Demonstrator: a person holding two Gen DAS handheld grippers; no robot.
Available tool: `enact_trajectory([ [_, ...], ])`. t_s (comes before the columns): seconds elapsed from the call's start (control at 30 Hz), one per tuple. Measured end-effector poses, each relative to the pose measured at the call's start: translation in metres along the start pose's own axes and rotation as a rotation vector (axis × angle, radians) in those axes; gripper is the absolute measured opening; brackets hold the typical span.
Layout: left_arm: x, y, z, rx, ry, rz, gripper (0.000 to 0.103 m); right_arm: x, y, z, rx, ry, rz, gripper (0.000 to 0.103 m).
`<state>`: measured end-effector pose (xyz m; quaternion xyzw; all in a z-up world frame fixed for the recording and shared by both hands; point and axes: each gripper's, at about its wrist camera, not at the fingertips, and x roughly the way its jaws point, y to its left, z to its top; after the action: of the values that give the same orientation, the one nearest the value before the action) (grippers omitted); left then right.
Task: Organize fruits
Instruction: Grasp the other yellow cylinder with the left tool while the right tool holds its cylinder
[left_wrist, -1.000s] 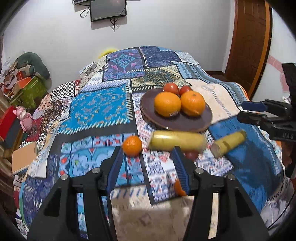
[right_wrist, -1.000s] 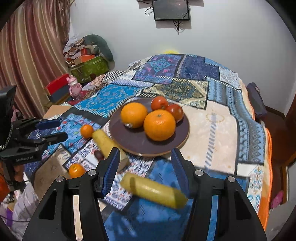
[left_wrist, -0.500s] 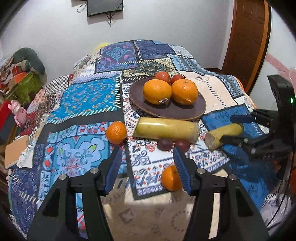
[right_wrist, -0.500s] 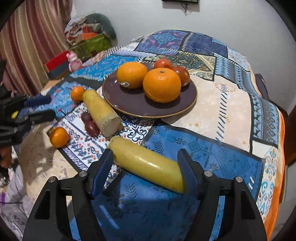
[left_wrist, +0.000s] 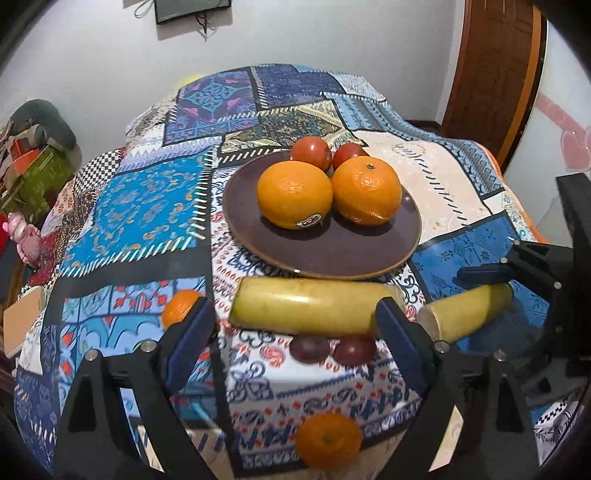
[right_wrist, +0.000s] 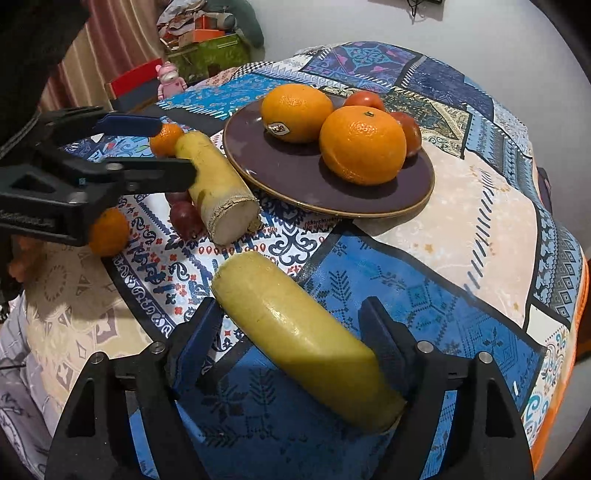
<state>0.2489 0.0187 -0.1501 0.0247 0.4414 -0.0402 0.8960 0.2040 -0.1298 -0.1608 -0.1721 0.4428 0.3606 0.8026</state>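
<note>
Left black hand-held gripper with blue pads (left_wrist: 295, 325): jaws just opened wide, nothing clamped, spread before long pale-yellow cut fruit stalk (left_wrist: 306, 308) lying below round dark-brown ceramic plate (left_wrist: 332, 254). Right black hand-held gripper with blue pads (right_wrist: 291, 332): jaws apart, astride second yellow stalk piece (right_wrist: 306, 339) on blue patchwork cloth (right_wrist: 424, 295); contact of pads not discernible. On plate: two large oranges (left_wrist: 295, 194), two red tomatoes (left_wrist: 311, 152). Off plate: two small tangerines (left_wrist: 328, 439), two dark-red plums (left_wrist: 309, 348).

You've got a dark brown plate (left_wrist: 332, 254) w/ two bright oranges (left_wrist: 294, 194) & red tomatoes (left_wrist: 311, 153); pale yellow cut stalks (right_wrist: 306, 339); blue-heavy patchwork cloth (left_wrist: 140, 210); purple grapes (left_wrist: 309, 349); blue gripper pads (right_wrist: 195, 341).
</note>
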Motion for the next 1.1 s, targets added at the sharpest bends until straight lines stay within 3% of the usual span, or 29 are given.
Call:
enact_trajectory([
  [0.17, 0.012, -0.003, 0.010, 0.019, 0.033, -0.021, 0.093, -0.005, -0.006, -0.004, 0.013, -0.001, 0.006, 0.062],
  [0.37, 0.021, -0.009, 0.013, 0.038, 0.051, -0.042, 0.102, -0.008, -0.013, -0.008, 0.041, -0.007, 0.021, 0.055],
  [0.57, 0.029, -0.001, 0.023, 0.001, 0.080, -0.049, 0.102, -0.007, -0.017, -0.008, 0.056, -0.006, 0.032, 0.053],
  [0.67, 0.036, 0.003, 0.025, -0.027, 0.116, -0.102, 0.103, -0.007, -0.019, -0.009, 0.061, -0.008, 0.036, 0.053],
  [1.1, 0.028, -0.004, 0.014, -0.011, 0.127, -0.108, 0.103, -0.007, -0.020, -0.011, 0.068, -0.015, 0.041, 0.053],
])
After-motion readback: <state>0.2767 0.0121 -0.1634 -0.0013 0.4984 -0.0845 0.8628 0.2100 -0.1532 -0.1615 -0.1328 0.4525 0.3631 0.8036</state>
